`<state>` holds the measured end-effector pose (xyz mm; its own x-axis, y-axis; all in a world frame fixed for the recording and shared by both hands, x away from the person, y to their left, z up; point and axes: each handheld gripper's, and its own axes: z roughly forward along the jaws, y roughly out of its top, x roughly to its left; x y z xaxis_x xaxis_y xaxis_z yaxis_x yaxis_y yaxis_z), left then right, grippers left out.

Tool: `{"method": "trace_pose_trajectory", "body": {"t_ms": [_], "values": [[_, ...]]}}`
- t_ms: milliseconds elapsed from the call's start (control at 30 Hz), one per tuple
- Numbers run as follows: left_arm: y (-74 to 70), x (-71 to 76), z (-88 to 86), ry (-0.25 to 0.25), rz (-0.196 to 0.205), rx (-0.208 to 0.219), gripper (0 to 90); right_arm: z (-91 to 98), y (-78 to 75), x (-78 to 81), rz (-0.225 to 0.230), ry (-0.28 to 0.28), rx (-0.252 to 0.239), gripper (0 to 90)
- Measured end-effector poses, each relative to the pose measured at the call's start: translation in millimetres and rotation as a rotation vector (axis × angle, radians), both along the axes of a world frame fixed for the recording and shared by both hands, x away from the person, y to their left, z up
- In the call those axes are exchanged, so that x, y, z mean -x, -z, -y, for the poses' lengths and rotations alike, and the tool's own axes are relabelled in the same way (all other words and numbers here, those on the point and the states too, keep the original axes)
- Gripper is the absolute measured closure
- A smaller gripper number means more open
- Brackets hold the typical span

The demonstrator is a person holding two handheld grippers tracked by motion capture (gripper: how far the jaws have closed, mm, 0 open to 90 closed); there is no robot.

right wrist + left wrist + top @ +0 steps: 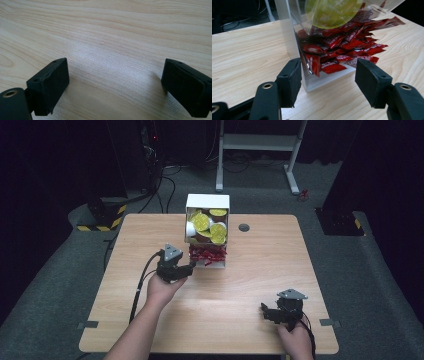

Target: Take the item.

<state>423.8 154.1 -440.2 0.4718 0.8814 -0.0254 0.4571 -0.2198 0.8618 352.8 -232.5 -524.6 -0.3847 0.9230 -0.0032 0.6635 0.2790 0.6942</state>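
Note:
A white-topped clear dispenser box [207, 202] stands at the middle back of the wooden table [240, 285]. Its upper part holds yellow-lidded cups [210, 225]; its lower tray is full of red sachets [207, 254]. My left gripper [192, 267] is at the tray's front left corner. In the left gripper view its jaws [329, 82] stand open on either side of that clear corner [312, 85], with the red sachets [342, 50] just behind and a yellow lid [332, 12] above. My right gripper [265, 312] rests near the front right edge, open [115, 85] over bare wood.
A dark round grommet [244, 227] sits in the tabletop right of the box. Behind the table stand a white desk frame [260, 142] and a yellow-and-black striped base [100, 217] on grey carpet, with cables nearby.

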Motion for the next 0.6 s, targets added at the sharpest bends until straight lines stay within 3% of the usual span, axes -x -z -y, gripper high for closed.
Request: {"method": "trace_pose_trajectory", "body": {"t_ms": [233, 400, 600], "values": [[0.8, -9.6, 7.2, 0.004, 0.005, -0.021, 37.3, 0.0, 0.0, 0.0, 0.0, -0.001, 0.0, 7.7], [2.8, -15.8, 8.1, 0.009, 0.008, 0.014, 36.3, -0.2, 0.3, 0.0, 0.004, -0.017, 0.002, 7.7], [3.9, -22.5, 8.9, -0.001, 0.005, -0.011, 37.7, -0.3, 0.2, 0.1, 0.003, -0.016, 0.001, 7.7]]}}
